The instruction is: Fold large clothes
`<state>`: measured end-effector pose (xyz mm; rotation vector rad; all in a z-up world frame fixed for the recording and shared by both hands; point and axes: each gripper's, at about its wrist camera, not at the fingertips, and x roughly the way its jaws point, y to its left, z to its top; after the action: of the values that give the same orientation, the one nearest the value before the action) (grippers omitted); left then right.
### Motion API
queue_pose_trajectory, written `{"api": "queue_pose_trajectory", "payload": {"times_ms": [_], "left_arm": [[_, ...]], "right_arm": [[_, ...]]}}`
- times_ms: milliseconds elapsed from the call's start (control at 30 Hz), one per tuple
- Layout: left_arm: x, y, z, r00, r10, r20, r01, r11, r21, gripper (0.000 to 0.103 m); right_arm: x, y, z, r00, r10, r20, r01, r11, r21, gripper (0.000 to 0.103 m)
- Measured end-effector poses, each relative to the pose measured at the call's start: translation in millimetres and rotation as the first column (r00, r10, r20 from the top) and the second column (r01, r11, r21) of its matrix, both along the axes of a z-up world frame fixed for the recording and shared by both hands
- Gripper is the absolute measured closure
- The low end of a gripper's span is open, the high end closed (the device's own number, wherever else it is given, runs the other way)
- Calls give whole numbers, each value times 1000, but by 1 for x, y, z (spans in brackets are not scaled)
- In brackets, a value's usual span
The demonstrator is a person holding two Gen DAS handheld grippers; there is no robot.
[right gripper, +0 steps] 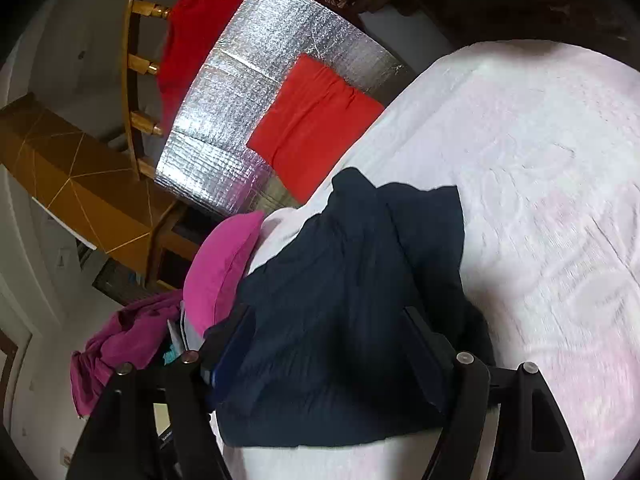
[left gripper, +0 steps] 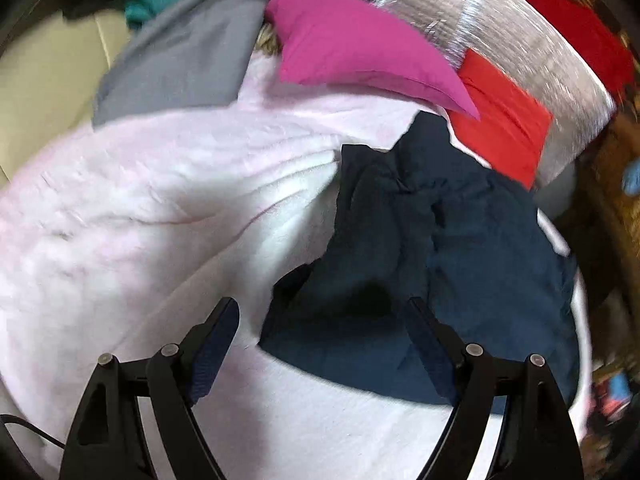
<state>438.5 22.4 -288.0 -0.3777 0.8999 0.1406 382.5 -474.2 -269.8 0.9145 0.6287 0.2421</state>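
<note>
My left gripper (left gripper: 322, 316) is hovering with its jaws spread wide and nothing between them, over a pale pink blanket (left gripper: 132, 208) that is stretching away to its left. Ahead and to its left a grey cloth (left gripper: 180, 56) is lying on the blanket, and straight ahead a pink cushion (left gripper: 352, 52) is sitting beyond it. The navy garment (left gripper: 440, 248) is lying crumpled on the blanket just ahead and to the right, its near edge reaching in between the fingers. Farther right a folded red cloth (left gripper: 500, 120) is resting on a silver mat (left gripper: 520, 40). My right gripper (right gripper: 324, 332) is also gaping wide, with the navy garment (right gripper: 352, 300) bunched between its fingers; whether they are touching it I cannot tell.
</note>
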Motion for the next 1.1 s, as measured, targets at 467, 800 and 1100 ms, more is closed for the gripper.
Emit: {"api": "queue_pose_trajectory", "payload": {"times_ms": [467, 800, 1100], "left_arm": [[-74, -30, 18, 990, -102, 100, 72, 961, 267, 18], [-70, -33, 14, 989, -118, 88, 84, 945, 315, 18], [-63, -41, 7, 988, -142, 56, 116, 935, 336, 18]], "right_arm": [[-49, 31, -13, 996, 40, -82, -39, 999, 19, 25], [-30, 54, -35, 980, 79, -182, -75, 997, 25, 25], [-22, 47, -51, 970, 57, -235, -42, 997, 69, 23]]}}
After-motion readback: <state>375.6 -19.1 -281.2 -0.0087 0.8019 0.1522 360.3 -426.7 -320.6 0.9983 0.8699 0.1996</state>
